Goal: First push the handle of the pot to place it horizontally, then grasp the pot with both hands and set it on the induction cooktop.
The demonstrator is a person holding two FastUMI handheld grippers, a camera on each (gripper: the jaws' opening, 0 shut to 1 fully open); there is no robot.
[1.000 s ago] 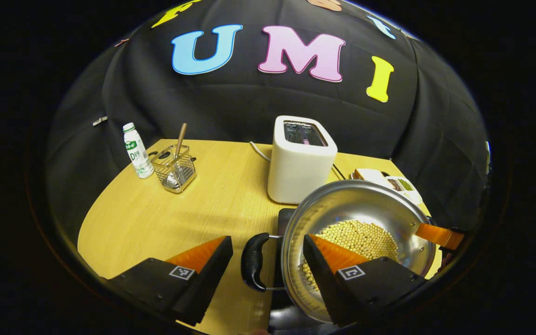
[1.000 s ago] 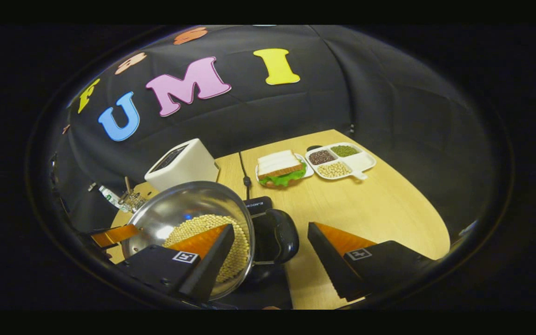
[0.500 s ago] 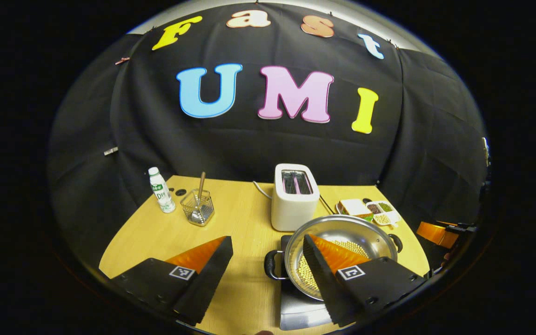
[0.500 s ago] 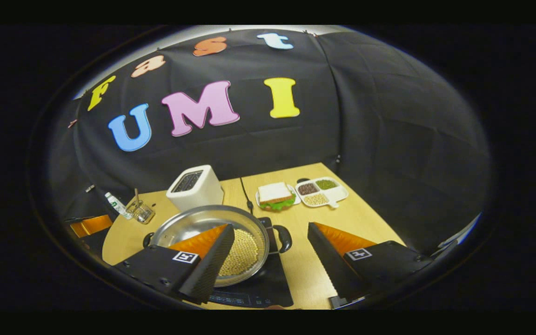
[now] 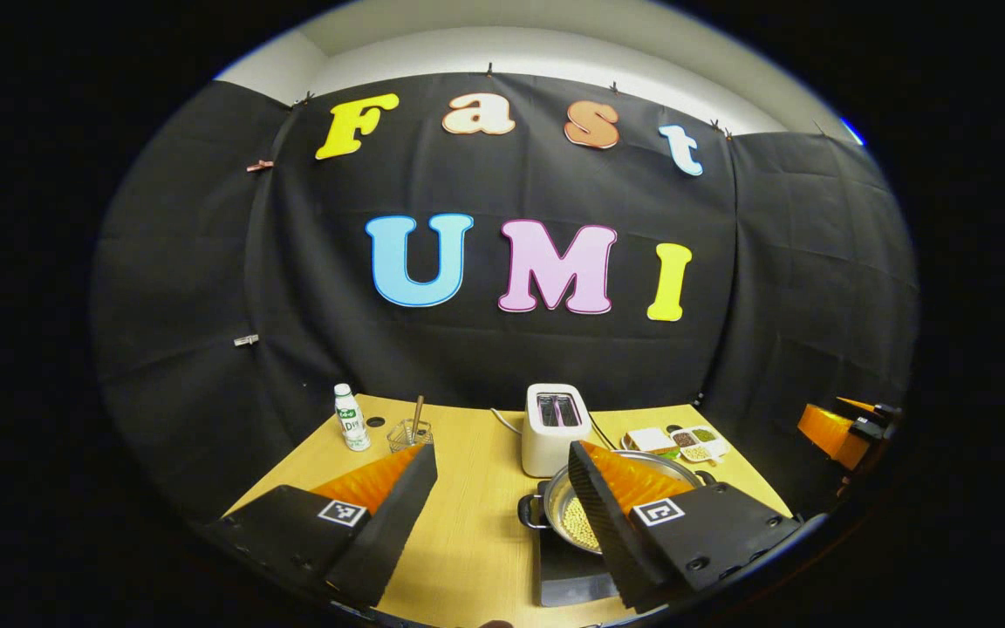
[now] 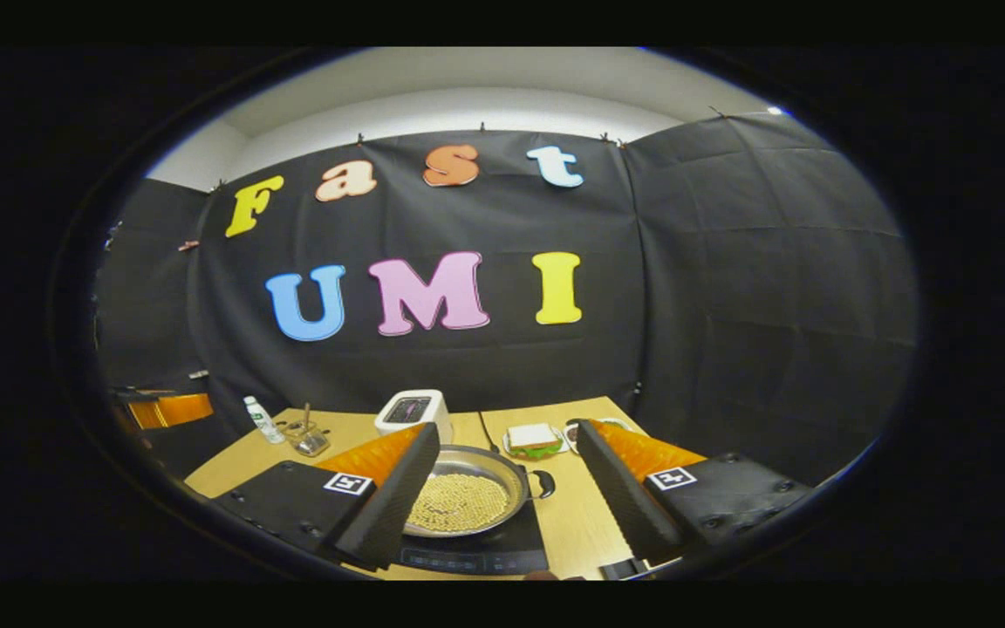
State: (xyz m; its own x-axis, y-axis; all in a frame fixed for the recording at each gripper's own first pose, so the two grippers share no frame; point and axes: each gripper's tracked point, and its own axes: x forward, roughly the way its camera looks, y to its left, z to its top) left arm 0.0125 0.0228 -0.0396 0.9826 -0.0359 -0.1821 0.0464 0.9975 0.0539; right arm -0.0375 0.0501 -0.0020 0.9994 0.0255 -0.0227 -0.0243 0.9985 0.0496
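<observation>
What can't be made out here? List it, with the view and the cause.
- Pot, left gripper view: its right half is hidden behind the left gripper, whose finger crosses it.
- Cooktop, right gripper view: panel markings too small to make out.
- Divided tray, right gripper view: mostly hidden behind the right gripper.
- Bottle, right gripper view: too small for detail.

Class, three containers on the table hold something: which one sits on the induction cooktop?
The steel pot of pale beans sits on the induction cooktop; the wire basket and the divided tray rest on the table.
</observation>
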